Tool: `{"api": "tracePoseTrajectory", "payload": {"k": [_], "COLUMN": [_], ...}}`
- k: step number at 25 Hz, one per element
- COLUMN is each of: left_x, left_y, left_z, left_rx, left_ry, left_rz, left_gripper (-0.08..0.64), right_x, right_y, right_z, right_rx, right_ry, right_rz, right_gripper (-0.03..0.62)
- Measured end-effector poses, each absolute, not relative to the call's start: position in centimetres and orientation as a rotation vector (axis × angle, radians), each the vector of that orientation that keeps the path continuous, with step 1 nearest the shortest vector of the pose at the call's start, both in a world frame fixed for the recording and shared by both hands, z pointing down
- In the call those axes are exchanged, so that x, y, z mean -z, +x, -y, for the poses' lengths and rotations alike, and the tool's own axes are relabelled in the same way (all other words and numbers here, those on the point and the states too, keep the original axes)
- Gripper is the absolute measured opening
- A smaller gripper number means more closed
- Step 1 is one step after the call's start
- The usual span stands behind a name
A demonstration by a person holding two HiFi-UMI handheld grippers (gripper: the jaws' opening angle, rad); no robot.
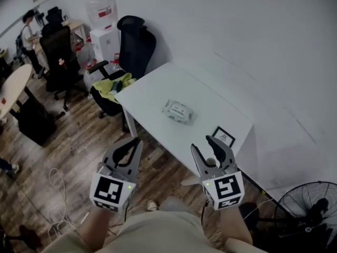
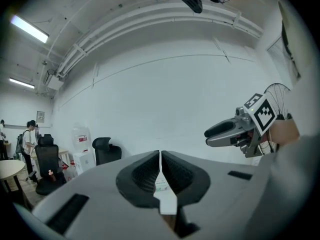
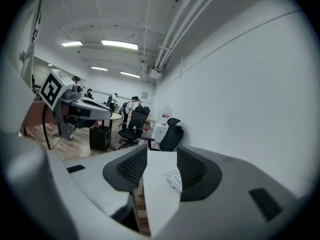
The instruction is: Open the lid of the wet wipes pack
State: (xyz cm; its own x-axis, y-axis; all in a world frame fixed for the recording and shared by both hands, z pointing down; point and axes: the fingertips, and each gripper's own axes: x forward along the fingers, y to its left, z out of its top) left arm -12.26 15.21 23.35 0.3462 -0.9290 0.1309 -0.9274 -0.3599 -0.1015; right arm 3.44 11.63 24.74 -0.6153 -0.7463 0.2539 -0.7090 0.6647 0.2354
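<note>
The wet wipes pack (image 1: 178,111) lies flat on the white table (image 1: 152,96), its lid down, and neither gripper touches it. My left gripper (image 1: 136,143) hovers off the table's near edge, over the wooden floor, with its jaws shut and nothing in them. In the left gripper view the left gripper (image 2: 160,159) leaves only a thin slit, through which a sliver of the pack (image 2: 160,184) shows. My right gripper (image 1: 204,144) is open and empty above the table's near edge. In the right gripper view the pack (image 3: 174,180) sits between the open jaws of the right gripper (image 3: 161,156), well ahead.
A small black-framed card (image 1: 224,136) lies on the table near my right gripper. A black office chair (image 1: 134,46) with a yellow cloth (image 1: 113,86) stands at the table's far end. A floor fan (image 1: 310,210) is at lower right. Cables (image 1: 55,186) trail on the floor.
</note>
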Motion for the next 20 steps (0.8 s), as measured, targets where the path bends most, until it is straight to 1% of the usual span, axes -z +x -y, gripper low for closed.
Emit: {"api": "tracePoseTrajectory", "payload": {"k": [11, 20], "left_x": [-27.7, -33.2], "left_y": [-14.4, -14.8], "left_z": [-8.0, 3.3], "left_rx": [0.351, 0.535], "left_ry": [-2.625, -2.689], "left_rz": [-1.788, -1.781], "left_gripper": [0.031, 0.031], "right_x": [-31.4, -39.5], "right_y": [1.8, 1.1], "right_z": [-3.9, 6.3], "right_rx": [0.103, 0.011], "right_ry": [1.115, 1.011], "right_rz": [2.413, 2.289], "right_gripper": [0.187, 0.187]}}
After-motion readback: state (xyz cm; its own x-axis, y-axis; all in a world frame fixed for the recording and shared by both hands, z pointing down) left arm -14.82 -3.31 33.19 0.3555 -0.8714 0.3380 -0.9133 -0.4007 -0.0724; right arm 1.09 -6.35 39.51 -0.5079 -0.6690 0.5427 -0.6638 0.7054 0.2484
